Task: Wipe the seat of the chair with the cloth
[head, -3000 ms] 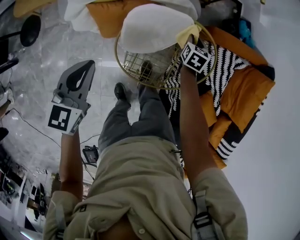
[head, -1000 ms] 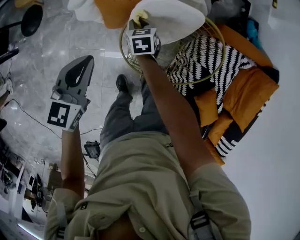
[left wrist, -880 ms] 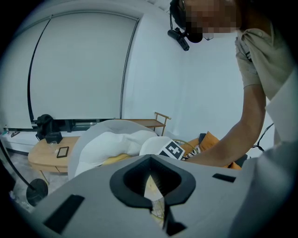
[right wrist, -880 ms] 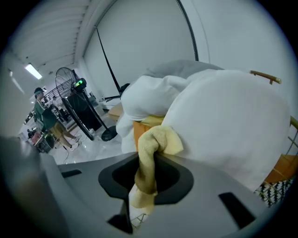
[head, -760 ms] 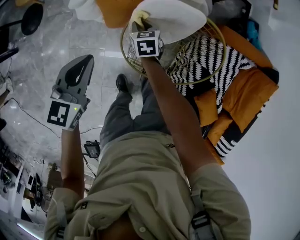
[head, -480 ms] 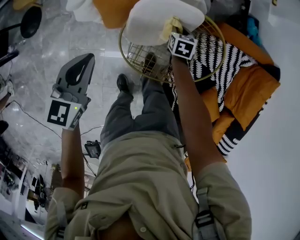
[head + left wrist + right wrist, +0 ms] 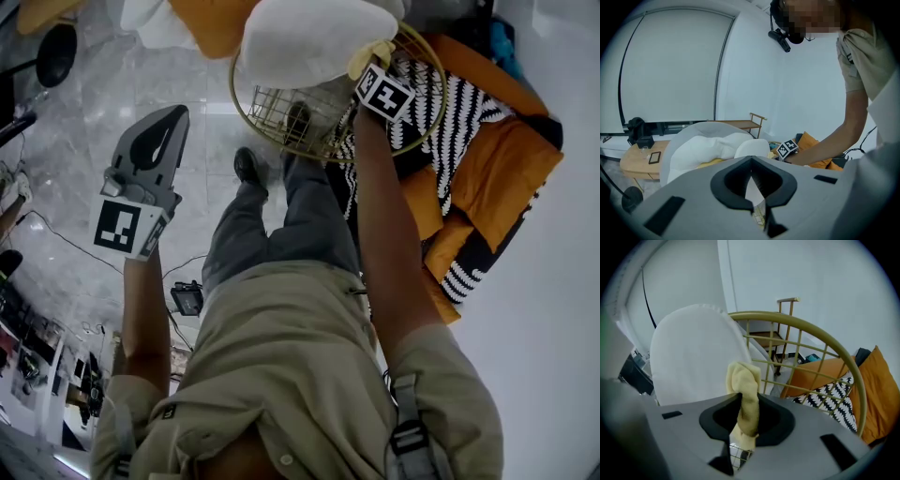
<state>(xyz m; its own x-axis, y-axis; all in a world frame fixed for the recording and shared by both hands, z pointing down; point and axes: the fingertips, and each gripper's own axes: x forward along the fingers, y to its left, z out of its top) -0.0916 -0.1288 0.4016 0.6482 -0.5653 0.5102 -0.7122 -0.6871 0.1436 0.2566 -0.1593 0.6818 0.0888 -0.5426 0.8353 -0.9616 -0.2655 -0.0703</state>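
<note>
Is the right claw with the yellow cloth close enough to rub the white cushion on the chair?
Probably yes. The right claw is shut on the yellow cloth, which sits right beside the white cushion, inside the chair's gold rim, with nothing between them.

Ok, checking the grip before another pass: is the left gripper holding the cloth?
No, the yellow cloth is clamped in the right gripper, while the left gripper is shut on nothing.

Living room, orange cushions [image 7: 506,159], wire chair [image 7: 246,117], marble floor [image 7: 84,122]
</note>
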